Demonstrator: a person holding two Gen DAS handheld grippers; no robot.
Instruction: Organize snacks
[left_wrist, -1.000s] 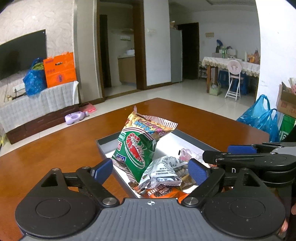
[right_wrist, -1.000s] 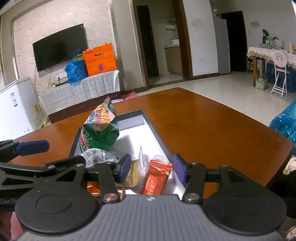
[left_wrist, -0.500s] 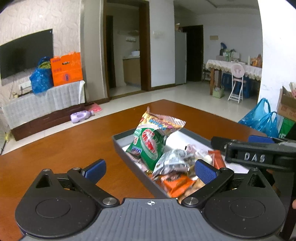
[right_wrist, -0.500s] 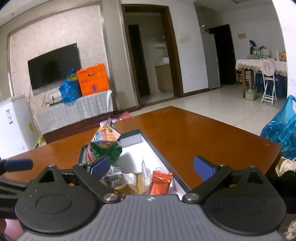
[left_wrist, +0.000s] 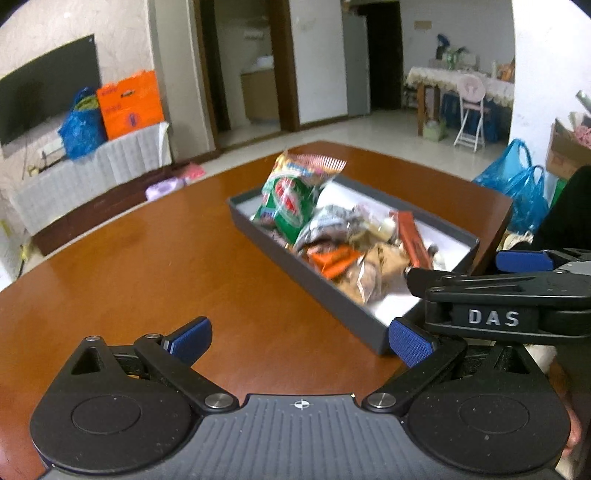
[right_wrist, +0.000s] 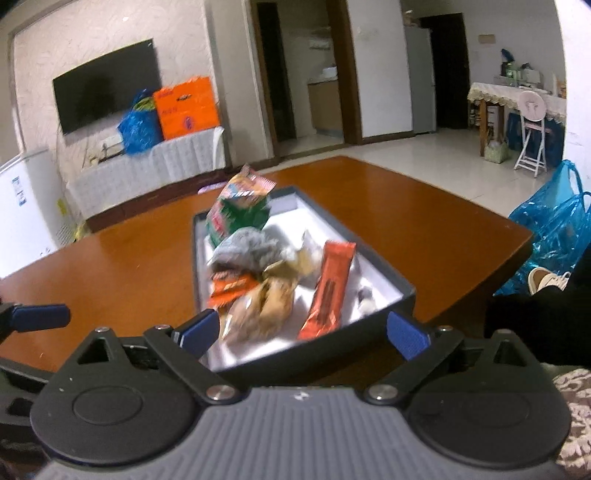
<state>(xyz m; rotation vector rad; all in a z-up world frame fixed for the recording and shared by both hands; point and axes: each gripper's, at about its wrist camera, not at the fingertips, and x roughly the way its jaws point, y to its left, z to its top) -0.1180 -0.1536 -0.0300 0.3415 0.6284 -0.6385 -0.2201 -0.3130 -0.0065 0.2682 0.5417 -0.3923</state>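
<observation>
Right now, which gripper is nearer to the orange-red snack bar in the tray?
Right. The right gripper is just before the orange-red snack bar; the left gripper is beside the tray, over bare table.

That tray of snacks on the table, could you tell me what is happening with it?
A person holds tongs in each hand over a wooden table. The grey tray holds the snacks: a green bag, a silver packet and an orange bar. The left tongs and right tongs stand open and empty, their jaws having just been opening, nothing between them.

The brown wooden worktop (left_wrist: 155, 266) carries one grey tray (left_wrist: 332, 291), lying right of centre.
</observation>
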